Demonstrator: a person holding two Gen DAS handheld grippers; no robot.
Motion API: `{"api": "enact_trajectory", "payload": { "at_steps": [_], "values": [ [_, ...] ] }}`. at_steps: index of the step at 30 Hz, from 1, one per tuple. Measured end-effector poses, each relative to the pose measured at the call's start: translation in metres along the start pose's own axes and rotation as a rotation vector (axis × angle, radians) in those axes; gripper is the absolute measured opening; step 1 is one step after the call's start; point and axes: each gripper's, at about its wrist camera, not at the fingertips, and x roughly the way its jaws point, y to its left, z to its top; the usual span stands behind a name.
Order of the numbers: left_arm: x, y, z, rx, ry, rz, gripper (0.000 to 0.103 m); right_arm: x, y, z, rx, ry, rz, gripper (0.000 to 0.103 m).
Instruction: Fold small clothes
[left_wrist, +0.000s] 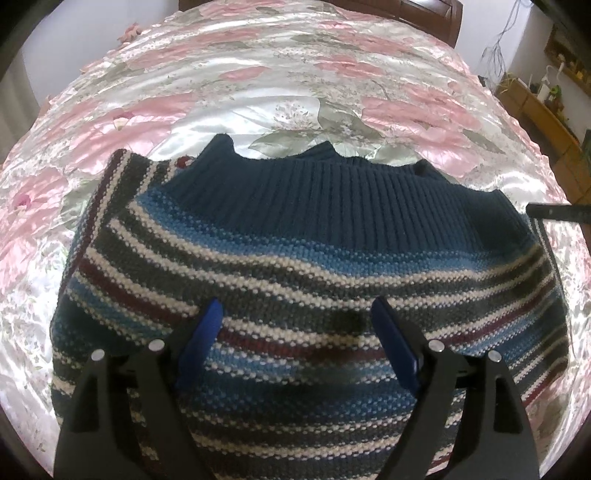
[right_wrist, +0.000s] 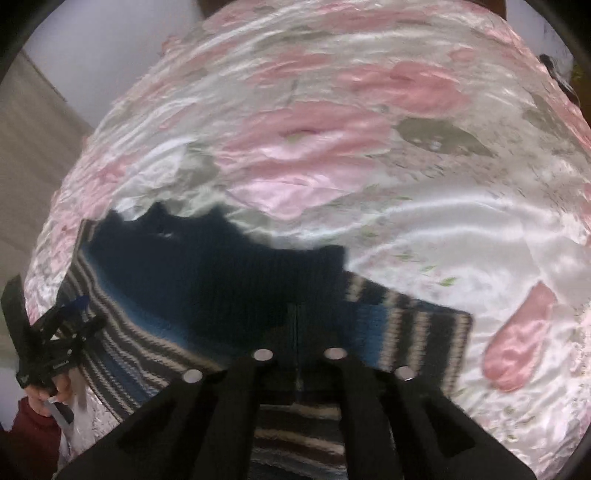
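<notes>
Left hand (right_wrist: 48, 391): showing at the far left edge of the right wrist view, wrapping around the handle of its tool, with a dark red sleeve (right_wrist: 31, 421) below it.
Left gripper (left_wrist: 295, 317): hovering over the striped body of the sweater, its blue-padded fingers (left_wrist: 207, 332) standing wide apart with nothing between them.
Sweater (left_wrist: 314, 258): lying spread on the bedspread, its stripes running in white, grey, blue and maroon, its dark teal ribbed band (left_wrist: 332, 192) lying at the far edge.
Bedspread (left_wrist: 258, 74): glossy satin with pink flowers, wrinkling around the sweater on every side.
Right gripper (right_wrist: 297, 332): sitting over the sweater's dark ribbed part, its fingers drawn close together; the view is blurring, so I cannot tell whether any knit is caught between them.
Sleeve of the sweater (right_wrist: 417, 328): sticking out to the right in the right wrist view, lying flat on the bedspread.
</notes>
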Motion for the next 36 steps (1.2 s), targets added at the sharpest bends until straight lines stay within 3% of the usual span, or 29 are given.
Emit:
{"api": "enact_trajectory", "payload": {
  "at_steps": [1, 3, 6, 10, 12, 13, 14, 16, 22, 26, 32, 34, 36],
  "values": [
    [0.001, 0.0, -0.001, -0.001, -0.001, -0.002, 0.083, 0.0, -0.005, 0.001, 0.013, 0.009, 0.001, 0.023],
    [0.002, 0.001, -0.003, 0.001, -0.002, -0.001, 0.083, 0.002, -0.014, 0.0, 0.023, 0.023, -0.002, 0.055],
    [0.004, -0.001, -0.005, 0.01, -0.008, 0.006, 0.084, 0.007, -0.023, -0.005, 0.018, 0.04, -0.008, 0.07],
    [0.005, -0.003, -0.005, 0.011, -0.011, 0.013, 0.087, 0.027, -0.024, -0.018, 0.01, 0.112, 0.068, 0.066],
    [0.006, -0.004, -0.005, 0.011, -0.01, 0.013, 0.087, 0.029, -0.015, -0.021, -0.027, 0.112, 0.07, 0.041],
    [0.006, -0.004, -0.005, 0.011, -0.008, 0.013, 0.087, 0.029, -0.012, -0.022, -0.045, 0.105, 0.057, 0.035],
    [0.006, -0.003, -0.004, 0.01, -0.006, 0.012, 0.087, 0.027, -0.009, -0.022, -0.056, 0.094, 0.05, 0.021],
    [0.006, -0.003, -0.003, 0.009, -0.003, 0.007, 0.087, 0.022, -0.012, -0.02, -0.029, 0.081, 0.079, 0.014],
    [0.004, -0.001, -0.004, -0.002, -0.006, -0.006, 0.087, 0.001, -0.023, -0.023, 0.029, 0.01, 0.093, 0.013],
    [0.004, -0.003, -0.006, 0.01, -0.012, -0.005, 0.087, 0.02, -0.042, -0.03, 0.114, 0.043, 0.083, 0.013],
    [0.003, -0.003, -0.008, 0.019, -0.023, -0.01, 0.087, 0.032, -0.046, -0.038, 0.132, 0.023, 0.087, 0.014],
    [0.003, -0.002, -0.009, 0.019, -0.026, -0.01, 0.087, 0.027, -0.045, -0.039, 0.136, 0.018, 0.097, 0.021],
    [0.002, -0.003, -0.009, 0.02, -0.028, -0.008, 0.087, 0.018, -0.044, -0.044, 0.138, 0.016, 0.089, 0.039]
  ]
}}
